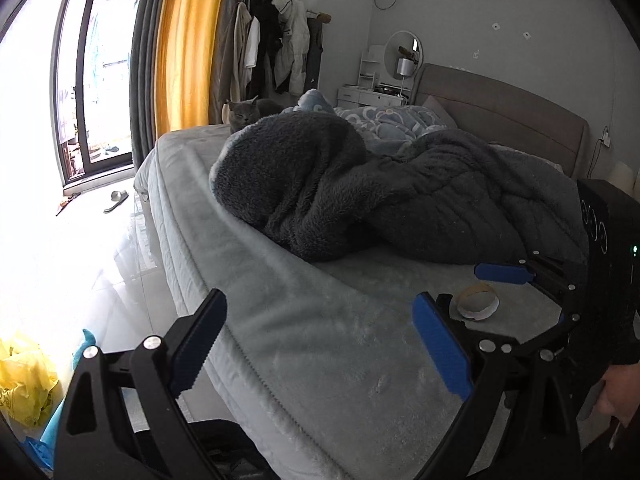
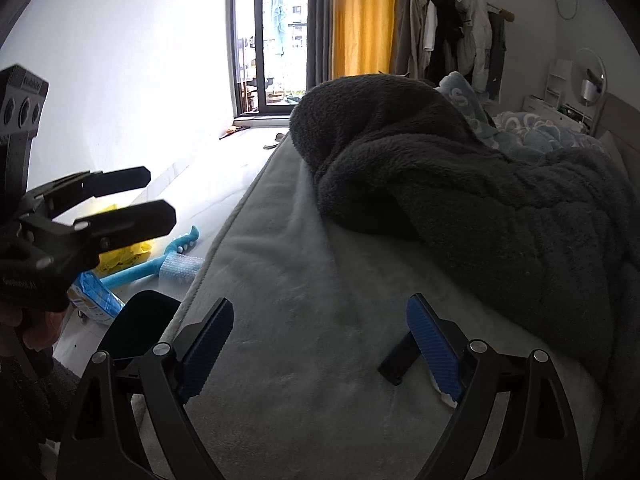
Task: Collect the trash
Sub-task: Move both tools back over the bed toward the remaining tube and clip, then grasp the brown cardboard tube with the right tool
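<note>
An empty tape roll [image 1: 478,300], a cardboard ring with white edge, lies on the grey bed sheet [image 1: 320,340] at the right of the left wrist view. My right gripper [image 1: 468,292] is open there, its blue fingers either side of the ring, just above the sheet. In the right wrist view only a white scrap [image 2: 446,396] shows behind the right finger [image 2: 434,350]; the gripper [image 2: 320,344] is open. My left gripper [image 1: 316,344] is open and empty over the bed's edge; it also shows in the right wrist view [image 2: 156,196].
A dark fleece blanket [image 1: 360,196] is heaped on the bed. A grey cat [image 1: 244,114] sits behind it. On the floor left of the bed lie a yellow plastic bag [image 1: 24,384], a blue stick [image 2: 152,264] and blue packaging [image 2: 94,300]. A slipper [image 1: 116,200] lies near the window.
</note>
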Tool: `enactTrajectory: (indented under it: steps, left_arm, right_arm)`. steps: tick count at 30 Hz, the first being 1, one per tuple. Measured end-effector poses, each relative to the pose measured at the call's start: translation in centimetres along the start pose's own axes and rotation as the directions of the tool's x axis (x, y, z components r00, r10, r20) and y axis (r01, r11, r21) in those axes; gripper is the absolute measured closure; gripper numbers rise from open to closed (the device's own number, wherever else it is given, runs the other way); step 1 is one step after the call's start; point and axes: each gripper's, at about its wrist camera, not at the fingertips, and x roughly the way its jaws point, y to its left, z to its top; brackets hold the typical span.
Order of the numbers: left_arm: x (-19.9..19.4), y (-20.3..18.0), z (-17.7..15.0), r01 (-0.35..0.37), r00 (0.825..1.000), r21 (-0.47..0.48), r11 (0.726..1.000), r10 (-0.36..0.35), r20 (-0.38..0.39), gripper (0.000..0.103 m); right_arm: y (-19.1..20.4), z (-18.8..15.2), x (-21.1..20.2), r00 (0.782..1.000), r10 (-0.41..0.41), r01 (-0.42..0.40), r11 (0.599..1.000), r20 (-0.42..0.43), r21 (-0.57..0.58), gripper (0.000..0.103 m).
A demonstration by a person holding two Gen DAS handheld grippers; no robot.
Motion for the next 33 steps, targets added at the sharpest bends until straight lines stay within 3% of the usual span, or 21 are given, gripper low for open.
enactTrajectory:
  steps: [9,18,23,27,33]
  left_arm:
    - [3.3,-2.4,0.5,0.056,0.998,0.02,0.998,-0.055,-0.032,0.008]
    - [6.7,-4.8,0.8,0.137,0.987,0.014,0.99,-0.135,-0.09,0.008]
    - [8.3,-6.3,0.5,0.175,0.977,0.02,0.984,-0.171,-0.127,0.008]
    - [9.3,-6.9,0.1,0.2,0.966,0.001,0.98,-0.197,-0.166,0.008]
    - [10.5,-7.7,-0.4,0.212,0.957,-0.008,0.977,-0.209,-0.199,0.008]
  right_arm:
    - [-6.2,-1.8,0.2,0.999,-0.052,0.051,0.993,0.01,0.107,0.013]
    - [-9.4,-3.8,1.5,0.998,-0.055,0.057,0.98,-0.014,0.19,0.013]
    - [-10.9,-4.7,1.9,1.0,-0.005,0.01,0.971,-0.023,0.238,0.036]
    - [-11.9,-5.2,2.0,0.997,0.076,-0.073,0.958,-0.003,0.278,0.044]
    - [-11.9,-5.6,2.2,0.993,0.118,-0.107,0.954,-0.023,0.279,0.054]
